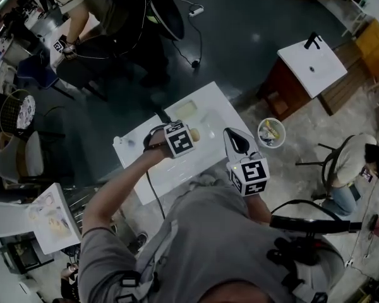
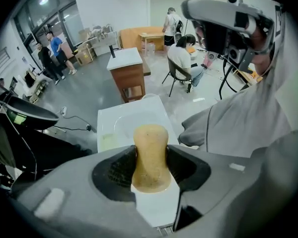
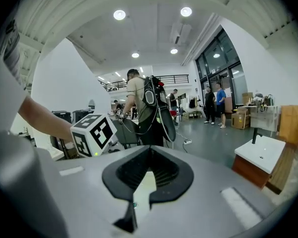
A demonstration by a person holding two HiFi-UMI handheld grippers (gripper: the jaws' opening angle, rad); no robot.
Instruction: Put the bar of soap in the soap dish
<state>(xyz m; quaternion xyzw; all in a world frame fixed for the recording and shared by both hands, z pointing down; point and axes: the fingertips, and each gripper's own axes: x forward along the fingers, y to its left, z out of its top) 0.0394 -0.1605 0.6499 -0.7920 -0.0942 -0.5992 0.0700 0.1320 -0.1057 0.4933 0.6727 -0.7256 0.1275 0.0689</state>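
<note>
The left claw (image 2: 150, 158) pinches the soap (image 2: 150, 148) at its narrow middle, above the white desk (image 2: 139, 119). The dish (image 2: 108, 142) lies at ten o'clock from it. The head view does not show this grip. The right claw (image 3: 149, 150) is closed and empty.

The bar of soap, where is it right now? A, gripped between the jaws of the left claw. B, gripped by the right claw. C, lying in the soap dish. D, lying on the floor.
A: the left gripper view shows the tan bar of soap standing on end with the left claw closed on its narrow waist, one dark pad pressing on each side.
</note>
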